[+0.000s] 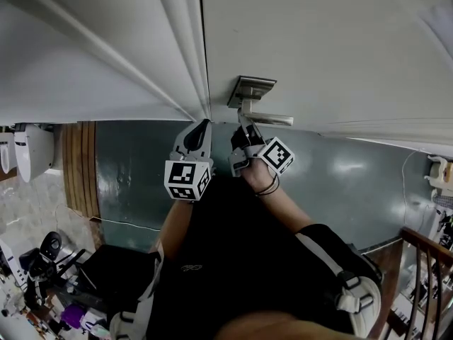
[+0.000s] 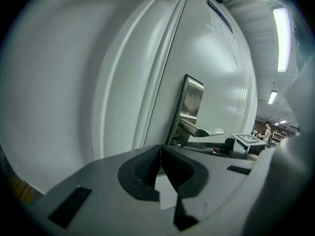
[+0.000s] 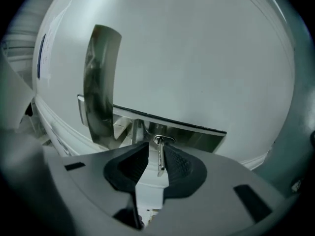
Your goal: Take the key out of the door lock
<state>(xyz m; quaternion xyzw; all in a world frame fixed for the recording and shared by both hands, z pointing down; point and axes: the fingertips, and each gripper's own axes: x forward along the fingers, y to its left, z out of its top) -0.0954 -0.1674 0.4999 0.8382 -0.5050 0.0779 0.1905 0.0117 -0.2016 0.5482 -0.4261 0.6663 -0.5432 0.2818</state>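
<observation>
Right gripper view: key (image 3: 160, 156) sits in the lock just under the lever handle (image 3: 167, 123), its shaft pointing back at the camera. Right gripper (image 3: 157, 146) is up at the lock with the key between its jaws. They're partly spread, not clamped: the key is close against the pad on that view's right, with a visible gap to the other pad. Metal lock plate (image 3: 101, 82) runs up the white door (image 3: 206, 48) behind.

Left gripper view: left gripper (image 2: 161, 149) has its pads pressed together at the tips with nothing between them. It's aimed at the door edge, with the handle (image 2: 199, 130) and plate (image 2: 189, 104) ahead of it and off to that view's right.

Head view: both tools are raised to the door (image 1: 318, 41). Left gripper (image 1: 204, 125) is near the seam between door and frame, just beside the right gripper (image 1: 244, 129), which sits directly below the handle (image 1: 269, 119). Key itself can't be made out from here.
</observation>
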